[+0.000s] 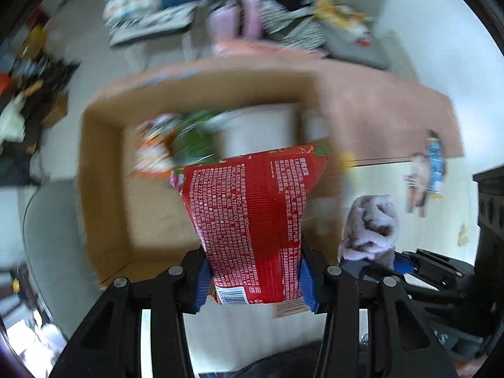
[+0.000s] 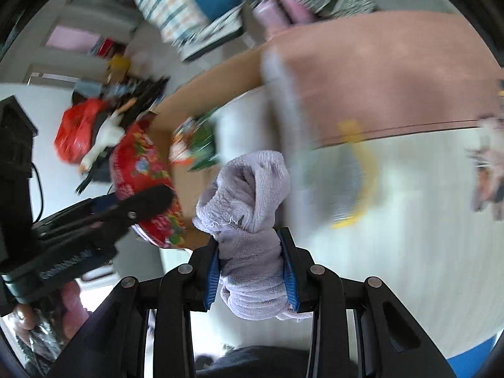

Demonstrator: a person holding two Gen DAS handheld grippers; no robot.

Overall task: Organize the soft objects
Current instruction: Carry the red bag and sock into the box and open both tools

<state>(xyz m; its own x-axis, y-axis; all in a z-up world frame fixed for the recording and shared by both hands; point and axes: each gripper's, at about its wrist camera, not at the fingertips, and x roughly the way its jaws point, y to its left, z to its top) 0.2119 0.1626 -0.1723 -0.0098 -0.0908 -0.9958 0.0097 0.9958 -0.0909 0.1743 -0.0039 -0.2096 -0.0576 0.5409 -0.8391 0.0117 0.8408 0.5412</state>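
Left wrist view: left gripper [image 1: 255,278] clamps red packet [image 1: 252,217] above open box [image 1: 104,163]; lower well inside the walls before release. Right wrist view: right gripper [image 2: 252,271] grips lilac towel [image 2: 249,217] beside the box; release only once over the opening.

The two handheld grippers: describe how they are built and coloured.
Both match. The left gripper and the right gripper have matte black linkage arms with round silver rivets at the pivots, triangular cut-outs in the outer arms, and blue ribbed pads lining the fingers. No cables or markings are legible.
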